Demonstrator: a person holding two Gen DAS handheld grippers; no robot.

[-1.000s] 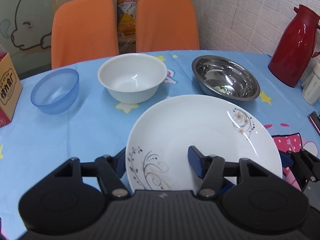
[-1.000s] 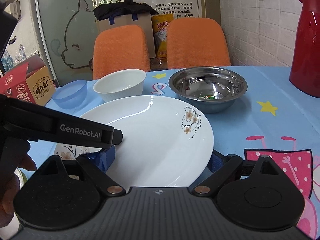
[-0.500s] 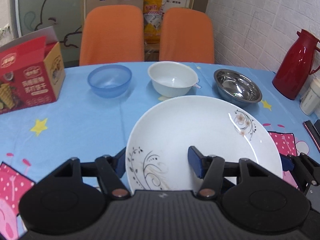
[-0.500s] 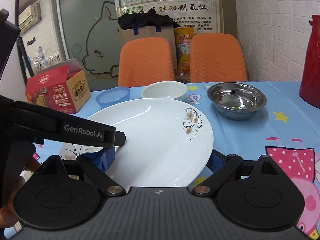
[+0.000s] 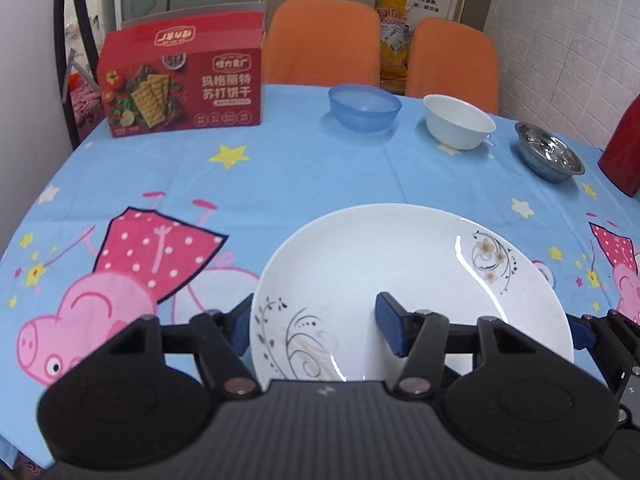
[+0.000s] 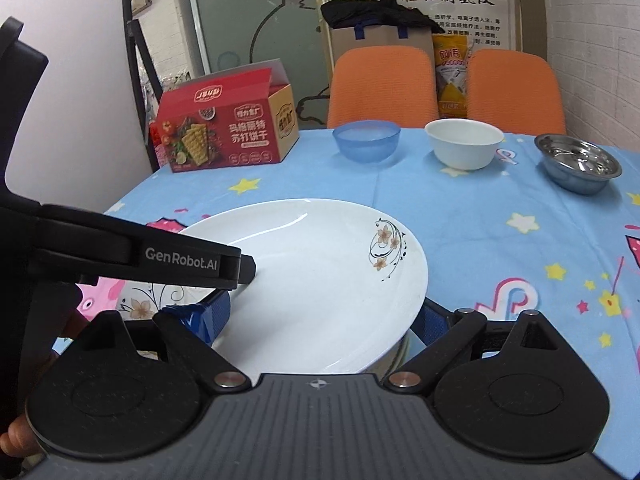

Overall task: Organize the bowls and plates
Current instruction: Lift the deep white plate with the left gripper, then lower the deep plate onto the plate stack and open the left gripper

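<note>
A white plate [image 5: 400,276] with flower prints hangs above the table, carried between both grippers. My left gripper [image 5: 314,326] is shut on the plate's near left rim, one pad outside the edge and one on the inner face. My right gripper [image 6: 320,318] is shut on the plate [image 6: 320,272] from the other side, its right pad under the rim. The left gripper's black finger [image 6: 192,260] lies across the plate in the right wrist view. Far across the table stand a blue bowl [image 5: 364,107], a white bowl [image 5: 459,126] and a steel bowl [image 5: 550,156] in a row.
A red cracker box [image 5: 180,88] stands at the table's far left. Two orange chairs [image 5: 324,40] sit behind the table, with a red thermos [image 5: 624,152] at the right edge. The blue cartoon tablecloth [image 5: 280,184] stretches between plate and bowls.
Both grippers have carried the plate back and to the left, away from the bowls. The bowls now look smaller and farther right, and the cracker box has come fully into view.
</note>
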